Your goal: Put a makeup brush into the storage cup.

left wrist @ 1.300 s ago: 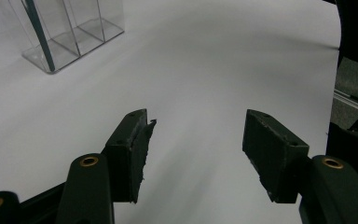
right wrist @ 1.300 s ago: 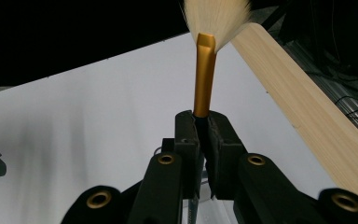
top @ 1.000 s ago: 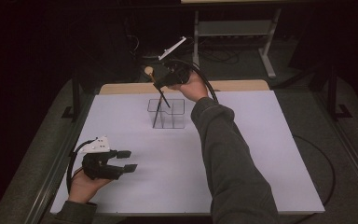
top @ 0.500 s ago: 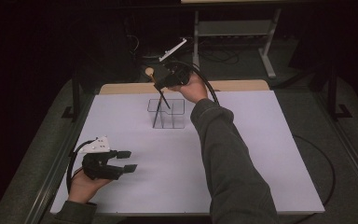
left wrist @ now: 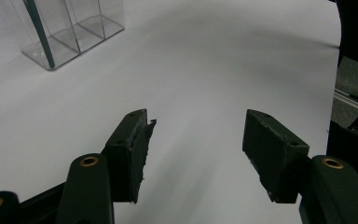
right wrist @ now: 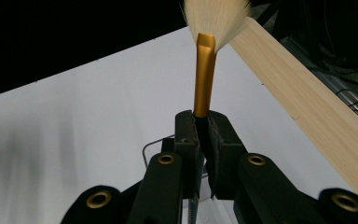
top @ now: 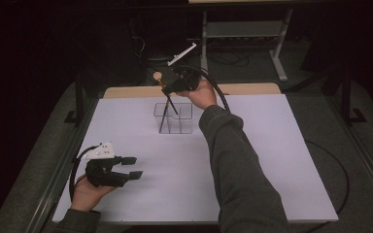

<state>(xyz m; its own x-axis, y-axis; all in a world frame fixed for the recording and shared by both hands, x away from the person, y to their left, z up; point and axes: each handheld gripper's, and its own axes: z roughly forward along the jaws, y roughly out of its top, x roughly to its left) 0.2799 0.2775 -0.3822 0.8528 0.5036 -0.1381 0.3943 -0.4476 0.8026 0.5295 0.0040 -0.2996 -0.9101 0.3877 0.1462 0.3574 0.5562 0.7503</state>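
Right claw (top: pixel 167 88): clamped on brush (right wrist: pixel 205 70) at gold ferrule, bristles up, handle slanting toward 7 o'clock into clear organizer (top: pixel 174 118). Left claw (top: pixel 132 167): wide, empty, well apart at 7 o'clock of the organizer on the desk (top: pixel 272 160); right is nearer.

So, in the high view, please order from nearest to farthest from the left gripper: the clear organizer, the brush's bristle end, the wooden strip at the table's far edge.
From the left gripper:
1. Clear organizer, mid-table.
2. Wooden strip, far edge.
3. Bristle end, raised beyond that edge.
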